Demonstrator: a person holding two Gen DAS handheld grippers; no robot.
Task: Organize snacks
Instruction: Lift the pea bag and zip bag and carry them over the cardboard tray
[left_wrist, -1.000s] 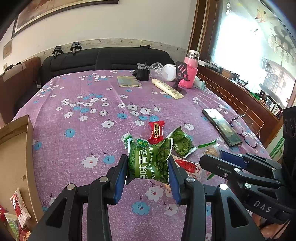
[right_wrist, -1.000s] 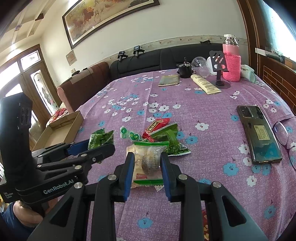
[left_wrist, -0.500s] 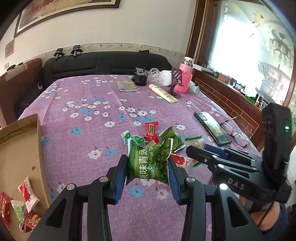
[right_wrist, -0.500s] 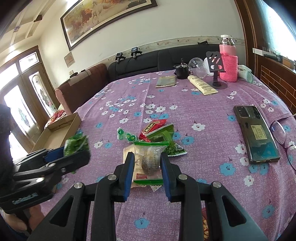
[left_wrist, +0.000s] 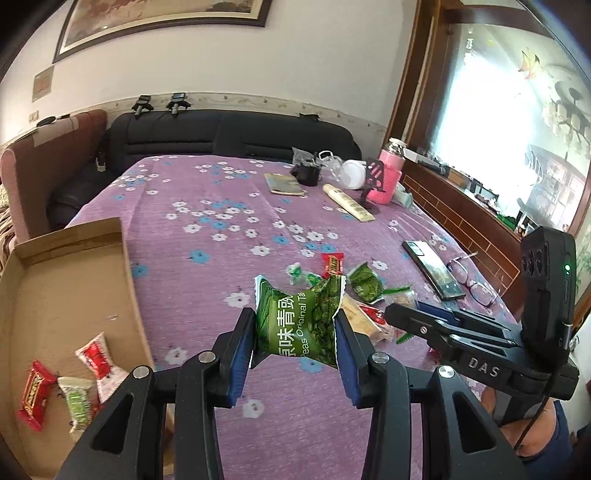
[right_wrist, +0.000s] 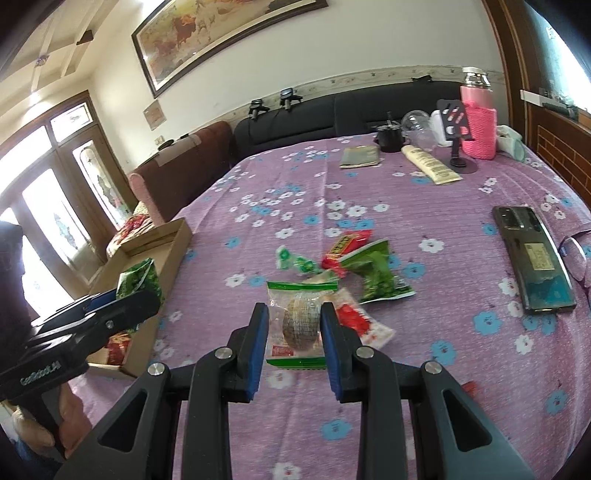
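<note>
My left gripper (left_wrist: 295, 328) is shut on a green pea snack packet (left_wrist: 297, 321) and holds it above the purple tablecloth, just right of the cardboard box (left_wrist: 70, 295). The box holds a few small snack packets (left_wrist: 92, 363). My right gripper (right_wrist: 293, 325) is shut on a clear packet with a brown round snack (right_wrist: 301, 321) over the snack pile. In that pile lie a red packet (right_wrist: 345, 245), a green packet (right_wrist: 378, 273) and a small green-white candy (right_wrist: 295, 262). The left gripper with its packet shows in the right wrist view (right_wrist: 136, 284) near the box (right_wrist: 155, 251).
A phone (right_wrist: 532, 254) and glasses (left_wrist: 476, 280) lie at the table's right. At the far end stand a pink bottle (right_wrist: 478, 122), a phone stand (right_wrist: 458, 140), a tube (right_wrist: 428, 164), a black cup (right_wrist: 389, 138) and a booklet (right_wrist: 360, 157). A black sofa is behind.
My left gripper has carried the green packet left and back toward the cardboard box, which now fills more of its view. My right gripper has stayed shut on the clear packet over the pile.
</note>
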